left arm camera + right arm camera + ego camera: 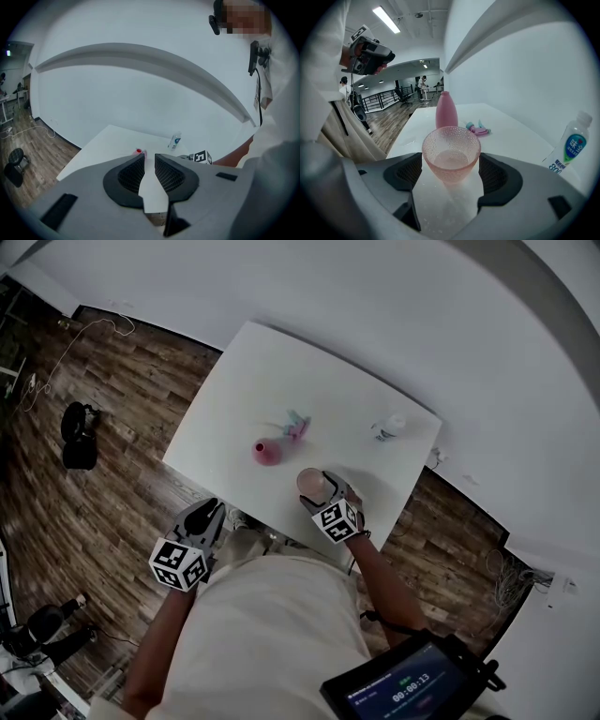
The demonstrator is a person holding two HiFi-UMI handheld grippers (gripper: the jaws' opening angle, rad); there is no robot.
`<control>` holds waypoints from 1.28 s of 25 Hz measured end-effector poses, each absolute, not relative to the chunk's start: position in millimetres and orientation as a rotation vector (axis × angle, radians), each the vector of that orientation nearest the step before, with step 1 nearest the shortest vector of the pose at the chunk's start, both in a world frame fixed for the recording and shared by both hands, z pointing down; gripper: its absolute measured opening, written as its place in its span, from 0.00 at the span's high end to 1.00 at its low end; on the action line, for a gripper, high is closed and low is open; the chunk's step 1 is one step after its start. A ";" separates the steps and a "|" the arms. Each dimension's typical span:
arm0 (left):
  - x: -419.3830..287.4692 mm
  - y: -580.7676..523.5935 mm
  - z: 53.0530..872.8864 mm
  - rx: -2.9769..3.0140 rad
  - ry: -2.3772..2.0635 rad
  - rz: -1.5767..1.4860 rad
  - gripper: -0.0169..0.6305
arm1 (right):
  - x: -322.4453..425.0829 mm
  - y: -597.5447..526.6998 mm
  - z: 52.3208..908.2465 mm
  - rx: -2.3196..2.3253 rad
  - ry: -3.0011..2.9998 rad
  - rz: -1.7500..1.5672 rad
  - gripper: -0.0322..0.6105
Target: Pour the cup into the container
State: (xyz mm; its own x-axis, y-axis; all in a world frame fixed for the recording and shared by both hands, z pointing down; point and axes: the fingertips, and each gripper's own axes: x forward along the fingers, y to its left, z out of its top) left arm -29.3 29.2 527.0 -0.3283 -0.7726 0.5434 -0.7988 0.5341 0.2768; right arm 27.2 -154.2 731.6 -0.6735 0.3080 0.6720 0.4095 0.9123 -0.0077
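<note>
"Where's the cup?"
"Upright on the white table, near its six o'clock edge. It stands between the right gripper's jaws, which are spread wide either side of it."
"And the container?"
"The pink bottle is at ten o'clock from the cup, standing apart."
"The left gripper?"
"At eight o'clock, jaws nearly together, nothing between them."

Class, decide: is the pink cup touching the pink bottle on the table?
Apart. The head view shows bare white table between the cup and the bottle; the right gripper view merely lines them up.
</note>
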 end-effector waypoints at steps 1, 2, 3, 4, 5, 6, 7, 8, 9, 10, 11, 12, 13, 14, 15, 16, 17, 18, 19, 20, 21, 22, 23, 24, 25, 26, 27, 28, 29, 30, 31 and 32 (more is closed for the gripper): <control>-29.1 29.1 527.0 1.267 -2.139 0.055 0.88 | 26.6 -154.3 731.7 -0.507 -2.361 -0.188 0.39; -28.8 29.2 527.2 1.267 -2.138 0.057 0.88 | 26.3 -154.3 731.9 -0.505 -2.362 -0.189 0.39; -28.5 29.2 527.5 1.266 -2.138 0.058 0.88 | 25.9 -154.3 732.4 -0.504 -2.364 -0.188 0.39; -28.4 29.3 527.8 1.266 -2.137 0.060 0.88 | 25.4 -154.4 733.1 -0.503 -2.365 -0.186 0.39; -28.4 29.6 528.0 1.265 -2.137 0.062 0.88 | 24.8 -154.5 733.7 -0.502 -2.366 -0.184 0.39; -28.5 30.1 528.0 1.264 -2.138 0.064 0.88 | 24.1 -154.5 734.3 -0.501 -2.367 -0.182 0.39; -28.7 31.0 528.0 1.263 -2.139 0.065 0.88 | 23.3 -154.3 735.0 -0.500 -2.367 -0.181 0.39; -29.0 32.0 528.1 1.262 -2.140 0.066 0.88 | 22.3 -154.1 735.6 -0.499 -2.368 -0.180 0.39; -29.4 33.2 528.2 1.260 -2.141 0.066 0.88 | 21.3 -153.8 736.3 -0.498 -2.369 -0.180 0.39; -29.8 34.4 528.5 1.257 -2.142 0.067 0.88 | 20.4 -153.5 737.0 -0.497 -2.370 -0.179 0.39; -30.0 35.4 528.8 1.255 -2.143 0.067 0.88 | 19.6 -153.3 737.8 -0.496 -2.370 -0.177 0.39; -30.1 36.1 529.1 1.253 -2.144 0.067 0.88 | 19.1 -153.4 738.5 -0.496 -2.370 -0.176 0.39; -30.1 36.4 529.2 1.251 -2.145 0.068 0.88 | 18.8 -153.6 739.3 -0.496 -2.370 -0.174 0.39; -29.9 36.7 529.2 1.250 -2.145 0.068 0.88 | 18.6 -153.7 739.9 -0.497 -2.369 -0.173 0.39; -29.8 37.1 528.9 1.249 -2.146 0.067 0.88 | 18.2 -153.7 740.2 -0.497 -2.368 -0.173 0.39; -29.7 37.9 528.5 1.248 -2.146 0.067 0.88 | 17.7 -153.2 740.1 -0.496 -2.368 -0.172 0.39; -29.4 38.7 528.0 1.248 -2.145 0.067 0.88 | 17.2 -152.6 739.8 -0.495 -2.368 -0.172 0.39; -29.2 39.5 527.7 1.248 -2.144 0.067 0.88 | 16.7 -152.1 739.6 -0.493 -2.370 -0.172 0.39; -29.0 40.0 527.6 1.248 -2.144 0.068 0.88 | 16.3 -151.8 739.7 -0.492 -2.371 -0.172 0.39; -28.9 40.3 527.8 1.248 -2.143 0.068 0.88 | 15.9 -151.8 740.0 -0.490 -2.372 -0.171 0.39; -28.9 40.4 528.2 1.248 -2.143 0.069 0.88 | 15.5 -151.8 740.5 -0.489 -2.374 -0.170 0.39; -28.9 40.5 528.8 1.247 -2.142 0.069 0.88 | 14.8 -151.8 740.9 -0.488 -2.377 -0.168 0.39; -29.1 40.7 529.3 1.246 -2.141 0.069 0.88 | 14.1 -151.9 741.4 -0.487 -2.379 -0.166 0.39; -29.4 40.8 529.7 1.245 -2.140 0.069 0.88 | 13.5 -152.1 741.7 -0.487 -2.381 -0.163 0.39; -29.6 41.1 529.9 1.245 -2.140 0.069 0.88 | 13.2 -152.1 741.9 -0.489 -2.383 -0.160 0.39; -29.6 41.5 529.9 1.244 -2.140 0.070 0.88 | 13.2 -151.7 741.9 -0.492 -2.384 -0.156 0.39; -29.4 42.2 529.8 1.243 -2.140 0.070 0.88 | 13.3 -151.0 741.8 -0.495 -2.385 -0.153 0.39; -29.2 42.7 529.7 1.242 -2.139 0.070 0.88 | 13.2 -150.1 741.7 -0.499 -2.386 -0.149 0.39; -29.2 42.9 529.9 1.241 -2.138 0.070 0.88 | 12.5 -149.2 741.8 -0.504 -2.388 -0.145 0.38; -29.5 42.8 530.2 1.241 -2.137 0.070 0.88 | 11.5 -148.3 742.2 -0.509 -2.389 -0.141 0.37; -30.0 42.7 530.7 1.240 -2.137 0.071 0.88 | 10.4 -147.5 743.0 -0.512 -2.389 -0.137 0.36; -30.3 42.6 531.0 1.239 -2.136 0.071 0.88 | 9.5 -146.8 743.9 -0.515 -2.389 -0.136 0.35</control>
